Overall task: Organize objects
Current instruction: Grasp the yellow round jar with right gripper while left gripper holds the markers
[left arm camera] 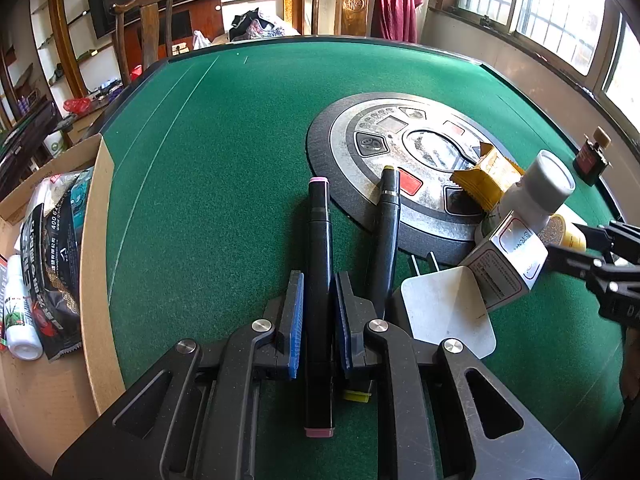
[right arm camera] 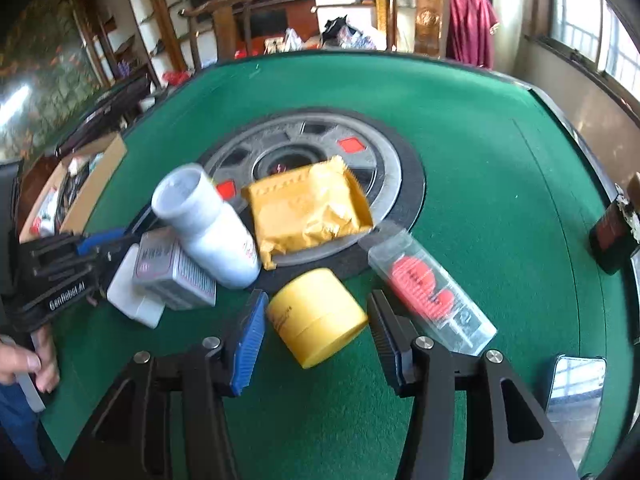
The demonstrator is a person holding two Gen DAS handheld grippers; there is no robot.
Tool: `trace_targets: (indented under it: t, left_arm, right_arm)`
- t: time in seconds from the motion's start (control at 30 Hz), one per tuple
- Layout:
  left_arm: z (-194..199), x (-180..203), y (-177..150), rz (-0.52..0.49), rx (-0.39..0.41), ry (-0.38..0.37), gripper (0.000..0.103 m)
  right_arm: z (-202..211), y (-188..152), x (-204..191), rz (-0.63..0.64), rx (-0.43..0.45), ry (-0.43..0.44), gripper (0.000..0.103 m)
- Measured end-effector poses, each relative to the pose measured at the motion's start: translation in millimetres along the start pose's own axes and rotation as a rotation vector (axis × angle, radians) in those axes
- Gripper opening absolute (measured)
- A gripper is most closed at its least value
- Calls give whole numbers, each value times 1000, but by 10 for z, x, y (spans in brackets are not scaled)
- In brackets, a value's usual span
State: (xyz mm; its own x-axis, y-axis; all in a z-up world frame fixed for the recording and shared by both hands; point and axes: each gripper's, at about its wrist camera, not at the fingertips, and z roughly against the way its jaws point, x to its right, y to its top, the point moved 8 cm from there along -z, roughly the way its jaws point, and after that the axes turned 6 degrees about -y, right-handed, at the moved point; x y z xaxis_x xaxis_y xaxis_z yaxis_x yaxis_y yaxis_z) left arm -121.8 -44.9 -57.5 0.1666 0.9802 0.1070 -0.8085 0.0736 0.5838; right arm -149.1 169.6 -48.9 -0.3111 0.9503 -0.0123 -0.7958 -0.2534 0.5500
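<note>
My left gripper [left arm camera: 319, 276] is shut on a black marker with pink end caps [left arm camera: 319, 216], which lies lengthwise between the blue pads above the green felt. A second black marker with a yellow tip [left arm camera: 388, 232] lies just to its right. My right gripper [right arm camera: 316, 296] stands open around a yellow round jar [right arm camera: 316, 320] lying on its side on the felt; a narrow gap shows at the right pad. In the left wrist view the right gripper [left arm camera: 576, 246] reaches in from the right edge beside the jar [left arm camera: 562, 232].
A white bottle [right arm camera: 208, 224], a yellow packet [right arm camera: 308, 212], a grey printed box [right arm camera: 168, 276] and a clear case with a red insert [right arm camera: 428, 288] crowd the round grey centre panel [right arm camera: 394, 184]. A cardboard box [left arm camera: 96, 240] of packets stands left. A dark bottle [right arm camera: 612, 232] stands right.
</note>
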Motion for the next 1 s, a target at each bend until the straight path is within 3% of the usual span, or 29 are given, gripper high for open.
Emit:
trace_targets:
  t: [0.33, 0.63, 1.0]
  left_arm:
    - [-2, 7, -2, -5, 1, 4, 15]
    - [30, -5, 1, 20, 7, -23, 14]
    - [217, -20, 82, 37, 69, -42, 14]
  right_arm:
    - [-44, -78, -118, 55, -23, 3, 50]
    - [121, 55, 60, -85, 46, 59, 49]
    - [346, 231, 163, -212, 153, 83, 49]
